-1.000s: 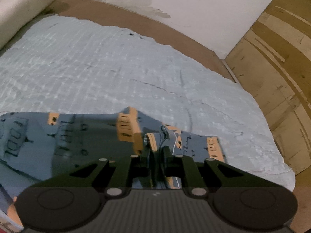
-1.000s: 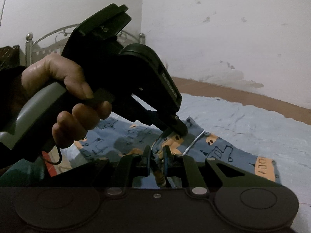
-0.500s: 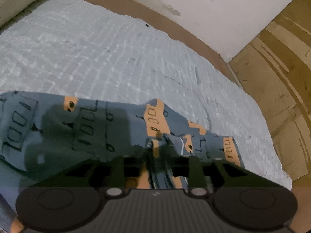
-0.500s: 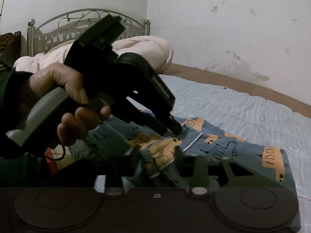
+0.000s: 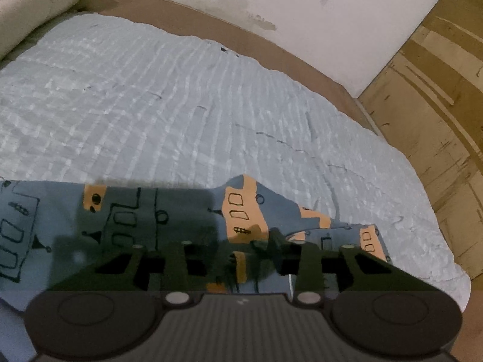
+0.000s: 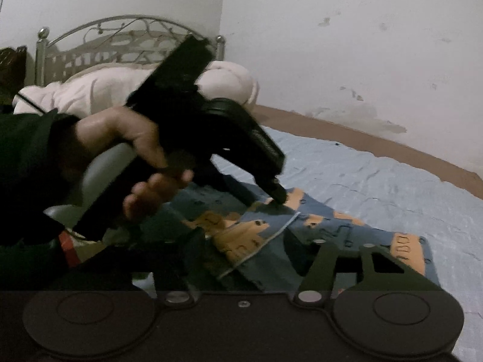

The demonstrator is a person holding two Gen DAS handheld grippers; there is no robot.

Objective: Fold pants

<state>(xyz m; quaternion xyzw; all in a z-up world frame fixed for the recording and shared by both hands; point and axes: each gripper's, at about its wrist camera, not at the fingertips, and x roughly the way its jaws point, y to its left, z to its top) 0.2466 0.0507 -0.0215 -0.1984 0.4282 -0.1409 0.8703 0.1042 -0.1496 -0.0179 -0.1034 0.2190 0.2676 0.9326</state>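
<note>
The left wrist view looks down and forward from close above the bed with its pale blue quilted cover (image 5: 187,114), facing a white wall (image 5: 302,6) and a brown wooden panel (image 5: 437,120) at the right. The right wrist view sits lower, nearly level with the bed (image 6: 377,181), and faces across it toward the metal headboard (image 6: 120,39); it takes in the left hand-held gripper (image 6: 276,194) from the side. Both views share the blue pants with orange bus print (image 5: 126,211) (image 6: 332,229), lying close under each camera.
</note>
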